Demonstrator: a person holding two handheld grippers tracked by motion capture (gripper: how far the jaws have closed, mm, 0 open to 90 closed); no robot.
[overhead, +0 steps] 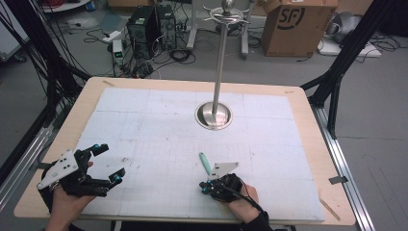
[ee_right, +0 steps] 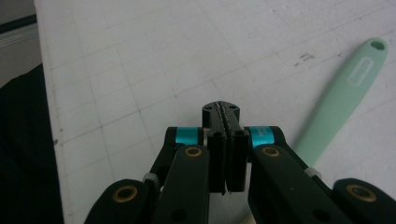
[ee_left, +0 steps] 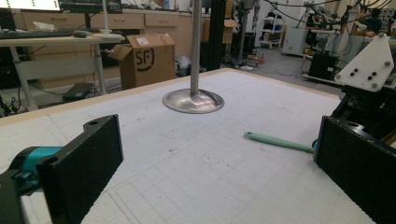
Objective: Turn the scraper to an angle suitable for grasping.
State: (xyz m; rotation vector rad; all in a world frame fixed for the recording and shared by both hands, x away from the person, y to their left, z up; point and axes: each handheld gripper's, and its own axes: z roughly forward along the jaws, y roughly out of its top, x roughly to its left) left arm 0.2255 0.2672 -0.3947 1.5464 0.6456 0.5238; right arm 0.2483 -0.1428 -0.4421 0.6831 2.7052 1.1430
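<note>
A mint-green utensil handle point(overhead: 204, 161) lies on the white gridded mat, with a hanging hole at its far end point(ee_right: 377, 45). My right gripper point(overhead: 208, 186) sits at the handle's near end, close to the table's front edge. In the right gripper view its jaws point(ee_right: 226, 121) are pressed flat together with nothing between them. The green handle point(ee_right: 345, 93) runs beside and under the right finger link, its near end hidden. My left gripper point(overhead: 108, 162) rests at the front left with its jaws wide apart and empty. The left gripper view looks across the mat at the handle point(ee_left: 275, 141).
A tall steel stand with a round base point(overhead: 213, 116) rises from the middle of the mat, hooks at its top point(overhead: 226, 18). The wooden table edge point(overhead: 308, 144) frames the mat. Beyond the table lie a cardboard box point(overhead: 297, 26), computer gear and cables on the floor.
</note>
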